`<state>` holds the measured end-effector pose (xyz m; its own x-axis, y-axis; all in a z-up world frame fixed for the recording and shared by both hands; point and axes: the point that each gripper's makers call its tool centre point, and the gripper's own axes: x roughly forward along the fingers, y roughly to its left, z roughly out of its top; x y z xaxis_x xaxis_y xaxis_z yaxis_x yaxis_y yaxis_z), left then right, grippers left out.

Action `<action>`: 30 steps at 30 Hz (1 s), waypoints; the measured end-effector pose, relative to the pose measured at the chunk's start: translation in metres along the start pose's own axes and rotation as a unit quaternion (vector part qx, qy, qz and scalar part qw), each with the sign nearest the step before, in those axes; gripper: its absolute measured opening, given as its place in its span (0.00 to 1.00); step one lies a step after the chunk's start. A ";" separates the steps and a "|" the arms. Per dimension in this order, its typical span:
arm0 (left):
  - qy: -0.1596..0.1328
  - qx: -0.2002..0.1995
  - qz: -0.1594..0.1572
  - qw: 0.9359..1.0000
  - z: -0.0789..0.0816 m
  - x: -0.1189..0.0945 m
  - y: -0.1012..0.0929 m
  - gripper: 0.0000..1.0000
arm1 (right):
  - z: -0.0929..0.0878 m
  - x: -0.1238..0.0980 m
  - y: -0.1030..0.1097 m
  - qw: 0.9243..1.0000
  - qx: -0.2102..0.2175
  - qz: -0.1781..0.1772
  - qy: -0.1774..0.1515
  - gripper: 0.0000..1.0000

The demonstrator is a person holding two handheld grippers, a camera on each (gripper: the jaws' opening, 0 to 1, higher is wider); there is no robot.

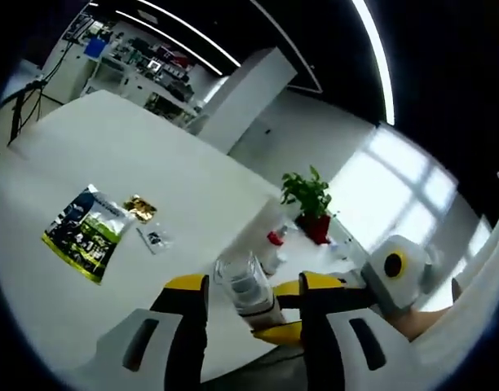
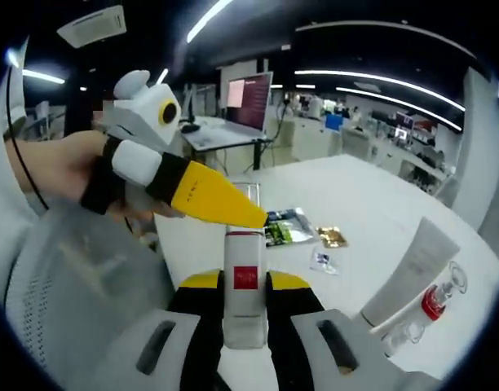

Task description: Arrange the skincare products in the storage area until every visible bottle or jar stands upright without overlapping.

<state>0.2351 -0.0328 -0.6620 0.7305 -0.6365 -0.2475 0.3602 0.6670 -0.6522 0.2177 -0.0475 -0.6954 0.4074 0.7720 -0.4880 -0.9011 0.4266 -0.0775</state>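
White table [image 2: 372,195] in an open lab is bearing a grey tube [image 2: 408,273] beside a red-capped bottle [image 2: 433,303]. Both grippers, left [image 1: 253,295] and right [image 2: 245,289], are clenching one bottle [image 2: 245,285] between them, probably steadying it for standing upright.

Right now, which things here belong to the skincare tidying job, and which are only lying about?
Job:
bottle with red label, held in both grippers
white tube
small clear bottle with red collar

Lying about:
green packet
gold packet
small sachet
potted plant
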 end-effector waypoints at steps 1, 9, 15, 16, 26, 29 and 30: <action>0.000 0.000 -0.001 1.000 0.000 0.001 -0.002 0.35 | 0.000 0.000 0.000 1.000 0.000 -0.001 -0.002 0.19; -0.004 0.015 0.015 1.000 0.001 0.002 0.002 0.21 | 0.003 0.000 0.003 1.000 0.006 -0.004 -0.008 0.19; -0.010 0.023 0.019 0.999 0.004 0.000 0.006 0.21 | 0.006 0.000 0.004 1.000 0.009 -0.010 -0.007 0.19; -0.012 0.020 0.016 1.000 0.005 0.000 0.005 0.20 | 0.006 0.000 0.004 1.000 0.011 -0.009 -0.008 0.19; 0.028 0.104 -0.053 0.993 0.016 -0.004 -0.020 0.15 | 0.024 -0.009 0.015 0.996 0.049 0.047 -0.057 0.22; 0.049 0.156 -0.080 0.983 0.021 -0.009 -0.030 0.15 | 0.031 -0.014 0.014 0.994 0.045 0.068 -0.069 0.22; 0.052 0.164 -0.088 0.981 0.023 -0.010 -0.032 0.15 | 0.033 -0.015 0.014 0.994 0.041 0.071 -0.073 0.23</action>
<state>0.2290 -0.0391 -0.6222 0.5840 -0.7772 -0.2343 0.6553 0.6217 -0.4291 0.2043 -0.0376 -0.6600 0.2990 0.8850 -0.3569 -0.9386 0.3403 0.0574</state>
